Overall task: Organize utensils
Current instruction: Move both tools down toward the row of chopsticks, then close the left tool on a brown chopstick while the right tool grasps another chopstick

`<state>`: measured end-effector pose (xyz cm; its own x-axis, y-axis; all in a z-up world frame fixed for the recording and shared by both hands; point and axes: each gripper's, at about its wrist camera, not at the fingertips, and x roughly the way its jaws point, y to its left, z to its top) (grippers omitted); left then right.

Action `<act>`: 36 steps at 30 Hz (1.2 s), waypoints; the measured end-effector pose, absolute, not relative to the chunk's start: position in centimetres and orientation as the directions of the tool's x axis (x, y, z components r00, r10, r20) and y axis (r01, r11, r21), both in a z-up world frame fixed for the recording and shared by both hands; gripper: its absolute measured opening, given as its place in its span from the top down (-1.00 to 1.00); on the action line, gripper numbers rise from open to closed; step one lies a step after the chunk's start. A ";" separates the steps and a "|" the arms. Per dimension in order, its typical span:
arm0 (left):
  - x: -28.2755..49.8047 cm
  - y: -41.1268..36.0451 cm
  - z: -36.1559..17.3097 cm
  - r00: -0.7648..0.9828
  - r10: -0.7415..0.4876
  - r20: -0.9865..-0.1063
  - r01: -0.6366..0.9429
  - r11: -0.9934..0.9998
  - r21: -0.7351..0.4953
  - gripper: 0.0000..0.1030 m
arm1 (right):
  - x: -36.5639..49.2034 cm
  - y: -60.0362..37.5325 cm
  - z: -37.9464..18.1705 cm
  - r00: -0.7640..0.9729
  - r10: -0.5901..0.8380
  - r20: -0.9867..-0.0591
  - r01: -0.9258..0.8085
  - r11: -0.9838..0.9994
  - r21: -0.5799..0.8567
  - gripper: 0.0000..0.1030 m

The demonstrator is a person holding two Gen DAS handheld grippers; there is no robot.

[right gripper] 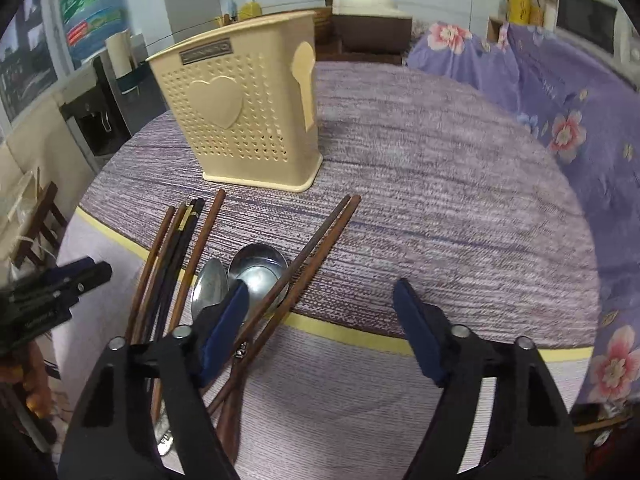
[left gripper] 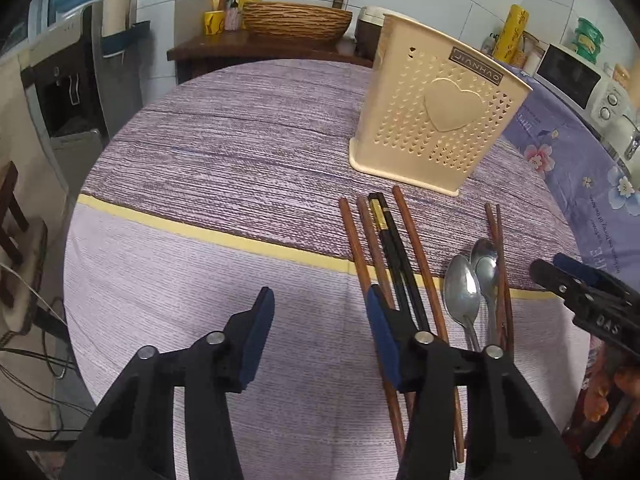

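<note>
A: What's the setting?

B: A round table [left gripper: 208, 264] under a purple striped cloth with a yellow band, in a kitchen with a water dispenser [left gripper: 68, 92] at ten o'clock and a microwave [left gripper: 572, 76] at two.

A: And the utensils?

B: A cream holder [left gripper: 436, 120] stands upright at one o'clock in the left view. Just in front of it lie brown chopsticks [left gripper: 416, 248], a black pair [left gripper: 394, 248] and two spoons [left gripper: 462, 292], side by side on the cloth.

A: The grippers?

B: The left gripper [left gripper: 320, 336] is spread wide and holds nothing, its right finger over the chopsticks. The right gripper [right gripper: 320, 332] is also wide apart, empty, above another brown pair [right gripper: 312, 252] lying across a spoon.
</note>
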<state>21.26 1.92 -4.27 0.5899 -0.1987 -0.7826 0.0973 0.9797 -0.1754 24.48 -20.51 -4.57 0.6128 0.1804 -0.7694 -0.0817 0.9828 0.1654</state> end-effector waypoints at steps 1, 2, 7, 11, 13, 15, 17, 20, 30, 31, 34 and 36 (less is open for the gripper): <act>21.4 1.7 -4.3 0.584 -0.208 -0.784 0.103 0.978 -0.182 0.19 | 24.6 -20.6 -4.7 0.605 0.194 -0.773 -0.081 0.980 0.182 -0.17; 21.5 1.3 -4.3 0.577 -0.218 -0.787 0.112 0.976 -0.188 0.22 | 24.7 -20.6 -4.8 0.599 0.200 -0.776 -0.079 0.978 0.191 -0.14; 21.8 -0.3 -4.8 0.559 -0.228 -0.797 0.149 0.973 -0.174 0.37 | 24.4 -20.9 -4.8 0.613 0.186 -0.768 -0.056 0.980 0.193 -0.11; 22.2 -1.1 -5.6 0.541 -0.216 -0.813 0.147 0.976 -0.161 0.44 | 24.4 -21.3 -4.5 0.619 0.177 -0.765 -0.047 0.981 0.189 -0.11; 22.3 -1.3 -5.9 0.535 -0.215 -0.817 0.148 0.976 -0.160 0.45 | 24.5 -21.3 -4.5 0.620 0.172 -0.766 -0.048 0.982 0.181 -0.11; 22.5 -1.5 -6.2 0.532 -0.194 -0.825 0.144 0.980 -0.137 0.49 | 24.5 -21.3 -4.5 0.620 0.168 -0.766 -0.049 0.983 0.176 -0.11; 22.7 -1.6 -6.3 0.535 -0.183 -0.825 0.145 0.982 -0.123 0.51 | 24.6 -21.3 -4.5 0.619 0.168 -0.768 -0.043 0.983 0.180 -0.11; 23.1 -1.6 -6.3 0.534 -0.170 -0.828 0.145 0.983 -0.109 0.51 | 24.8 -21.5 -4.7 0.617 0.152 -0.772 -0.024 0.984 0.175 -0.11; 26.4 -0.1 -6.1 0.525 -0.125 -0.842 0.136 0.989 -0.062 0.56 | 26.9 -23.1 -5.3 0.568 0.218 -0.794 0.040 0.956 0.291 0.12; 26.5 -0.2 -6.1 0.526 -0.124 -0.841 0.139 0.989 -0.058 0.57 | 27.3 -23.3 -5.3 0.565 0.240 -0.789 0.050 0.945 0.323 0.16; 26.5 -0.3 -6.2 0.530 -0.130 -0.838 0.136 0.988 -0.067 0.62 | 28.7 -23.7 -5.1 0.567 0.254 -0.783 0.092 0.926 0.367 0.25; 26.7 -0.2 -6.1 0.527 -0.135 -0.839 0.128 0.989 -0.079 0.65 | 30.0 -23.5 -5.2 0.549 0.274 -0.790 0.099 0.917 0.387 0.37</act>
<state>26.68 -0.17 -6.14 0.5271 -0.1348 -0.8391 0.1277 0.9887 -0.0787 29.96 -23.50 -5.21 0.5490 0.2738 -0.7897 0.0987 0.9170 0.3865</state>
